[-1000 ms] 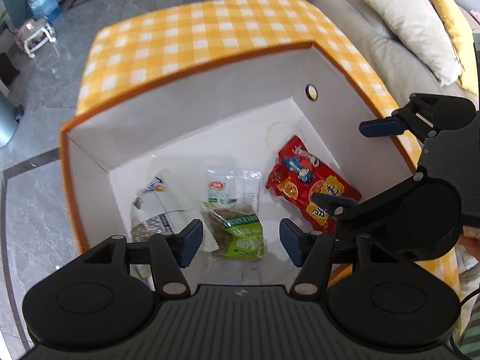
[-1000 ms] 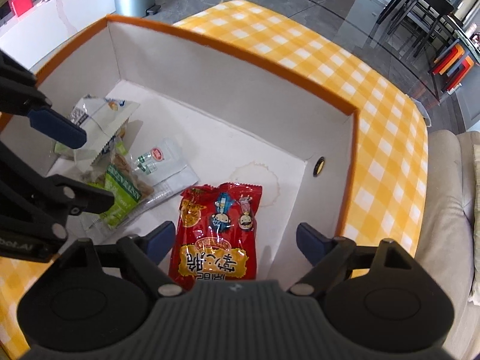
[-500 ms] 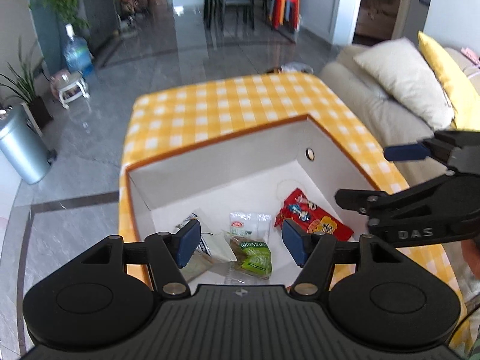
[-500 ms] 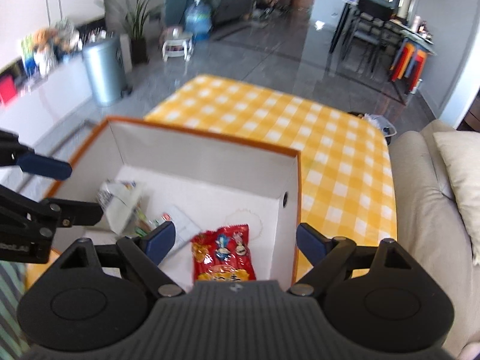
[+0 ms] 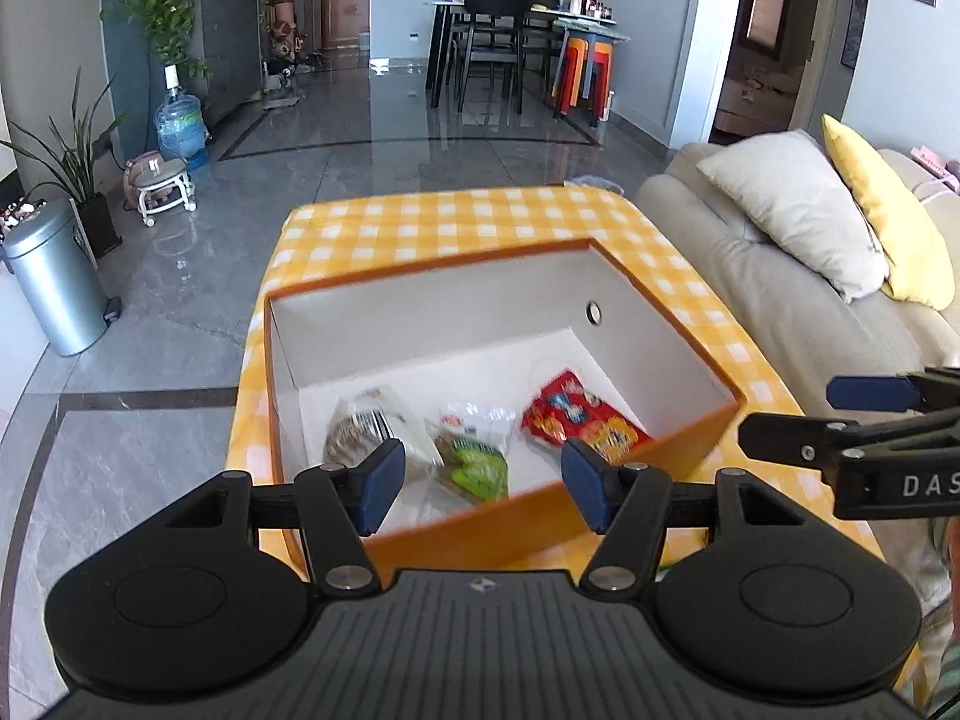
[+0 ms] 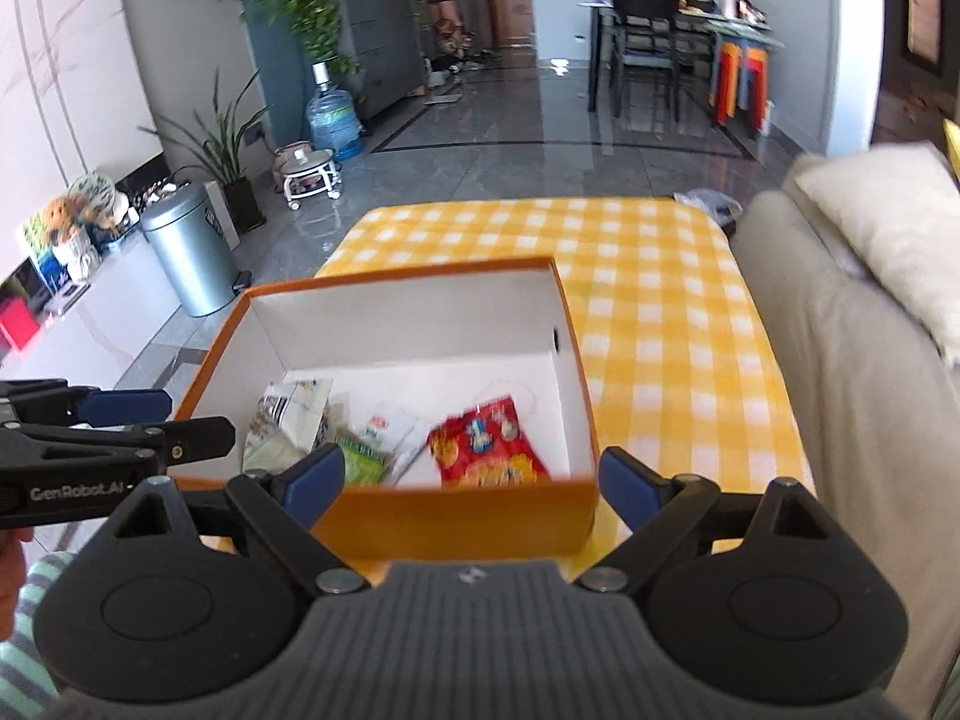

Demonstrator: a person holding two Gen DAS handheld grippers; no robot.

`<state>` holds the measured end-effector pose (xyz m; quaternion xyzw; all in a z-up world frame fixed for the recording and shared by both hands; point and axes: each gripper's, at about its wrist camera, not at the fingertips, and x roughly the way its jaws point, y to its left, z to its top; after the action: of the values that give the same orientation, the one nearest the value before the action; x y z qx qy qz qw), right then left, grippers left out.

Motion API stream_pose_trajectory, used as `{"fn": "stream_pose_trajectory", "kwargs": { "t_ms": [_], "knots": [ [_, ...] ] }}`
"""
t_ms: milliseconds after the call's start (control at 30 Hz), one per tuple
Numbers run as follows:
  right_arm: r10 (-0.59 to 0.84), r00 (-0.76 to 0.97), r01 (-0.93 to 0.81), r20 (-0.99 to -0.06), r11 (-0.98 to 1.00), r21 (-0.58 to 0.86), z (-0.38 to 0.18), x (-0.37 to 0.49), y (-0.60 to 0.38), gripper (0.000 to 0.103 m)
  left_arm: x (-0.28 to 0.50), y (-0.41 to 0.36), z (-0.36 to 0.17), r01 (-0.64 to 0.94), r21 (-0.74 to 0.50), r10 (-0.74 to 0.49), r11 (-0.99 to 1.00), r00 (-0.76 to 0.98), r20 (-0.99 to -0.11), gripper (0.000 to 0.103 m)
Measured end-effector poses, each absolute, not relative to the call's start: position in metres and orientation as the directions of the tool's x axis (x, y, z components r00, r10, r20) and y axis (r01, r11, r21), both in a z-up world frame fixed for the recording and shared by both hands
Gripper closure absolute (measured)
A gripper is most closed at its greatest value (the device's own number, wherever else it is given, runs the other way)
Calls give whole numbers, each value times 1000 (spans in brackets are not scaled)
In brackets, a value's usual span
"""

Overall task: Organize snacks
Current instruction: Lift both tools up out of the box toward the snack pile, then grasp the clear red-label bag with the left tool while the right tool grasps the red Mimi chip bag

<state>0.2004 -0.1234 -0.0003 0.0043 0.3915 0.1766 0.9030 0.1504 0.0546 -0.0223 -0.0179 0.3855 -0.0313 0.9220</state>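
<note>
An orange box [image 5: 450, 312] with white inner walls stands on a yellow checked tablecloth [image 5: 450, 222]. On its floor lie a red snack pack [image 5: 576, 417], a green pack [image 5: 477, 462], a clear packet with a red label [image 5: 474, 417] and a white striped pack [image 5: 360, 420]. My left gripper [image 5: 483, 489] hovers above the box's near wall, its jaws closing a little on nothing. My right gripper [image 6: 469, 483] hangs over the near wall of the box [image 6: 420, 324], above the red pack [image 6: 486, 444], its jaws opening and empty. Each gripper shows at the edge of the other's view.
A beige sofa [image 5: 750, 312] with a cream pillow [image 5: 792, 216] and a yellow one runs along the table's right side. A metal bin [image 5: 51, 282] stands on the grey floor to the left. A striped sleeve [image 6: 24, 630] shows at lower left.
Both grippers have drawn back and up out of the box and tilted up, so the room shows. The packs lie where they were.
</note>
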Motion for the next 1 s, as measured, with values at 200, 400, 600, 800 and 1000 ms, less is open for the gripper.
{"fn": "stream_pose_trajectory", "kwargs": {
  "t_ms": [200, 400, 600, 800, 1000],
  "knots": [
    [278, 627, -251, -728, 957, 149, -18, 168, -142, 14, 128, 45, -34, 38, -49, -62, 998, 682, -728, 32],
    [264, 579, -199, -771, 963, 180, -39, 151, -158, 15, 112, 35, -53, 50, -81, -95, 995, 629, -772, 32],
    [236, 491, -181, -839, 969, 166, -65, 147, -159, 17, 105, 23, -72, 80, -76, -108, 994, 576, -810, 32],
    [241, 417, -162, -876, 968, 190, -82, 146, -160, 17, 106, 22, -85, 77, -111, -135, 991, 535, -834, 32],
    [258, 396, -165, -881, 964, 208, -89, 144, -162, 19, 108, 23, -89, 80, -125, -148, 989, 520, -841, 31]
  ]
}}
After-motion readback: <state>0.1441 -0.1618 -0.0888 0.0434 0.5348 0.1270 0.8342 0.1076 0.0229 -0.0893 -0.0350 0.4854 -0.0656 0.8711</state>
